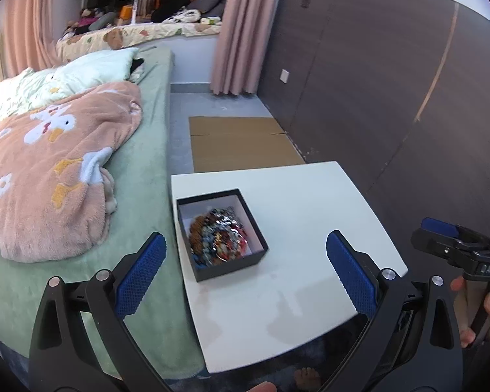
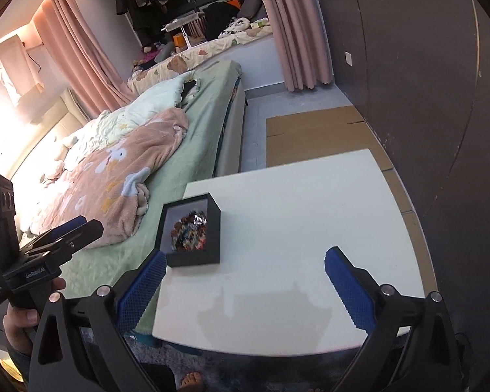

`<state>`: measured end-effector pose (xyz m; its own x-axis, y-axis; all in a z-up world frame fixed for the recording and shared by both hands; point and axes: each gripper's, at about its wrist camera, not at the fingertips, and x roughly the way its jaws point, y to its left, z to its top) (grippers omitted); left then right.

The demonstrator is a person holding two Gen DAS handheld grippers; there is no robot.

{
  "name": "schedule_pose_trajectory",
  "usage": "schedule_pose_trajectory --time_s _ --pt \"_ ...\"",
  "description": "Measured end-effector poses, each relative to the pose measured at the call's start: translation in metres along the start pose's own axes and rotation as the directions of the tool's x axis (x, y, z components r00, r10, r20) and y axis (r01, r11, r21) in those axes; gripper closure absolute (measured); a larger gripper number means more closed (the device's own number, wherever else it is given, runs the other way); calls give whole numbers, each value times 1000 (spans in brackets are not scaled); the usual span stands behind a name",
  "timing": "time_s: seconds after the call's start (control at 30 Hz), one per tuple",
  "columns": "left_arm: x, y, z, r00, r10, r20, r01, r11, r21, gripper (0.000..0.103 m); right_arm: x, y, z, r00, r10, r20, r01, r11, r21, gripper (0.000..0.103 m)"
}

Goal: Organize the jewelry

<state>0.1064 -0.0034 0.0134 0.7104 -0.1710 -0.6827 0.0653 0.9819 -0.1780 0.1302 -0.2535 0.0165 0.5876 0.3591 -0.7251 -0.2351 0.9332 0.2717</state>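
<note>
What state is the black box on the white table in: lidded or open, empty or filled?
Open and filled. The black box shows no lid, and a pile of colourful jewelry lies inside against its white lining, on the table.

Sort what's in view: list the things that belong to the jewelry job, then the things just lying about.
Job: black box, jewelry pile inside it, white table, left gripper, right gripper.

Lying about: pink blanket, cardboard, curtains, bed.
</note>
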Motion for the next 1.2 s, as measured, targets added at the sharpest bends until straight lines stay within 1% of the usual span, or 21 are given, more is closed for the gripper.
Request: schedule_pose_trajectory --time_s 0.17,0.2,0.23,0.3,0.37,0.47,0.53,0.57,0.63,0.73,0.83,1.03,1.2 --pt "-10 -16 -21 999 -31 8 31 999 43 5 -10 -10 -19 999 -30 -9 30 999 -25 8" --pt "-11 -20 -27 1000 -25 9 25 997 67 5 -14 -12 -22 999 -32 -7 32 999 -29 8" --pt "-13 -24 -32 1000 -5 18 3 996 89 5 -16 -11 -25 999 -32 -5 32 999 -34 8" --pt "-16 -26 -39 999 17 28 -20 994 107 5 -22 -11 -32 999 -35 0 35 998 -48 8" --pt "-19 -26 -47 999 11 31 -14 994 112 5 -26 -12 -40 999 -35 6 35 998 -59 8" --pt "-19 -26 -60 998 22 52 -29 989 144 5 -27 -13 -54 999 -53 7 54 995 -86 8" --pt "-16 -28 -66 999 3 38 -8 988 157 5 -24 -16 -59 999 -44 -20 43 997 -69 8" --pt "-17 -30 -68 1000 -1 31 -4 986 169 5 -27 -17 -60 999 -49 -6 48 997 -63 8" --pt "-22 -33 -68 999 -6 51 -4 981 193 5 -34 -18 -62 999 -42 21 43 997 -67 8" --pt "-26 -33 -71 998 -17 61 5 982 191 5 -40 -19 -63 998 -36 43 39 997 -71 8" --pt "-30 -28 -71 997 -25 70 13 985 171 5 -45 -20 -64 998 -12 65 16 998 -62 8" --pt "-35 -27 -73 996 -9 92 -6 985 170 5 -46 -11 -66 997 -14 75 20 996 -90 8" --pt "-35 -24 -73 995 3 98 -19 987 161 5 -44 -10 -65 997 -19 76 26 996 -89 8"
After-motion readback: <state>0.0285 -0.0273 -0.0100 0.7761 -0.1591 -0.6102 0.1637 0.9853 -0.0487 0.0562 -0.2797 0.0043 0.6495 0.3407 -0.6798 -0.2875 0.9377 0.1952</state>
